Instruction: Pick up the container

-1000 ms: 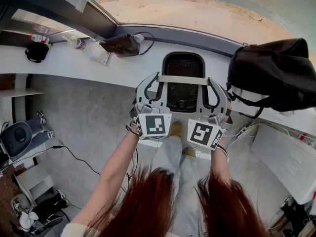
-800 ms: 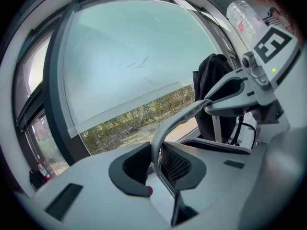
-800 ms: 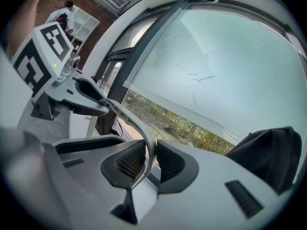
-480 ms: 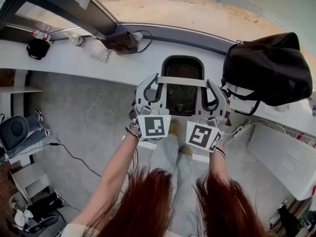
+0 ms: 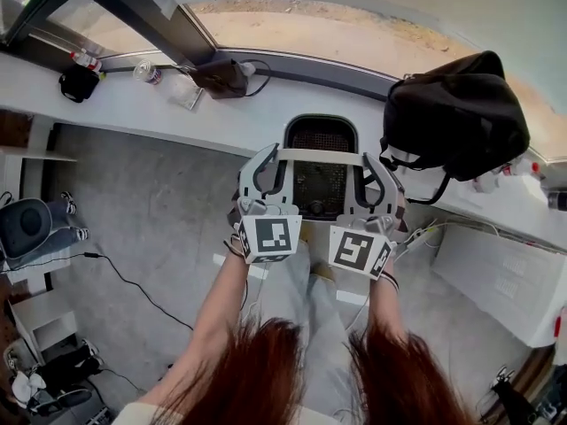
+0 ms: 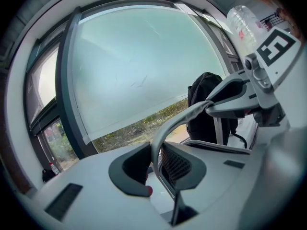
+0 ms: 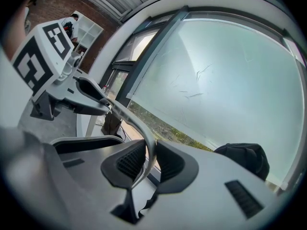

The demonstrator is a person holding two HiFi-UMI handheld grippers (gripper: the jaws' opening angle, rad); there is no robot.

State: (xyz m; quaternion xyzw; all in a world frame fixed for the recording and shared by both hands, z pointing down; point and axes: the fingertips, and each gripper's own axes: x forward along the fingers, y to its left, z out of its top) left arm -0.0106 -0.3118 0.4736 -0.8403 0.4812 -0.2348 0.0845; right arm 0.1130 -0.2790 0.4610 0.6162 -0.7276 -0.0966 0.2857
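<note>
The container (image 5: 321, 177) is a dark mesh bin with a grey rim and a pale curved handle (image 5: 321, 157) across its top. It hangs above the floor in front of the person's legs. My left gripper (image 5: 269, 159) is shut on the handle's left end, my right gripper (image 5: 376, 165) on its right end. In the left gripper view the handle (image 6: 168, 128) runs between the pads (image 6: 136, 169), with the mesh (image 6: 176, 166) just behind. In the right gripper view the handle (image 7: 144, 133) passes between the ribbed pads (image 7: 129, 161), and the bin's rim (image 7: 88, 140) shows at left.
A black backpack (image 5: 456, 118) sits on the white window ledge (image 5: 168, 113) at right. On the ledge further left are a dark pouch (image 5: 217, 76), a cup and bottles (image 5: 146, 71). A white unit (image 5: 496, 273) stands at right; a cable (image 5: 133, 282) crosses the grey floor.
Both grippers have come up together with the container hanging from its handle. The ledge and the backpack have slid left and lower in the head view.
</note>
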